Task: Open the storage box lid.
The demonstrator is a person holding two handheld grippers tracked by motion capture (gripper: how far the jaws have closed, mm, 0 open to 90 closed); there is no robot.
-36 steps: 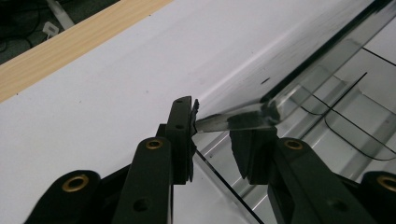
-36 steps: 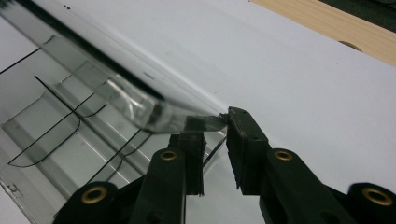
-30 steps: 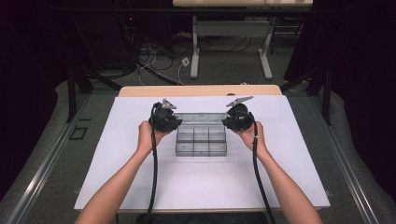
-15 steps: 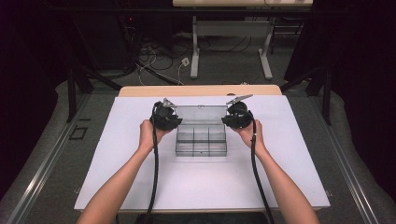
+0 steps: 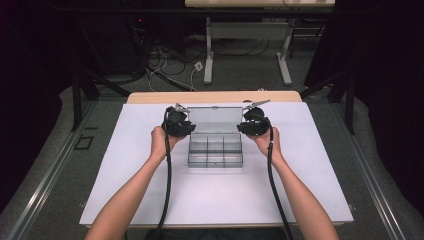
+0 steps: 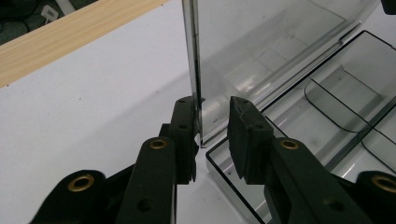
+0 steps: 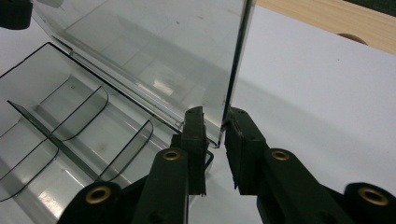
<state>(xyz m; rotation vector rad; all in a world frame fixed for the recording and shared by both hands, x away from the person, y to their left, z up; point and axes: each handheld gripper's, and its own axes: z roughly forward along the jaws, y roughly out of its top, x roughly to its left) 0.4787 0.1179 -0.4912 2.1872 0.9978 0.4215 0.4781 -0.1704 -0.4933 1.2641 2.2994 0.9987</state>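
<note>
**Both grippers at the raised lid of a clear divided box**

On the white table (image 5: 125, 190), the person's left hand (image 5: 159, 142) held the left gripper (image 5: 176, 121) at the left end of a clear compartment box (image 5: 215, 150). In the left gripper view, its jaws stood spread on either side of the upright lid's (image 6: 261, 46) side edge, the left jaw touching that edge and the right jaw clear of it, above the tray's corner.

The box sat mid-table toward the far side, its lid raised and its divided compartments open to view.

At the box's right end, the right hand (image 5: 265, 142) held the right gripper (image 5: 254, 122). In the right gripper view, its jaws stood slightly parted around the lid's other side edge (image 7: 236, 70); whether they actually pinched it cannot be told. A wooden strip (image 5: 215, 97) ran along the table's far edge.
</note>
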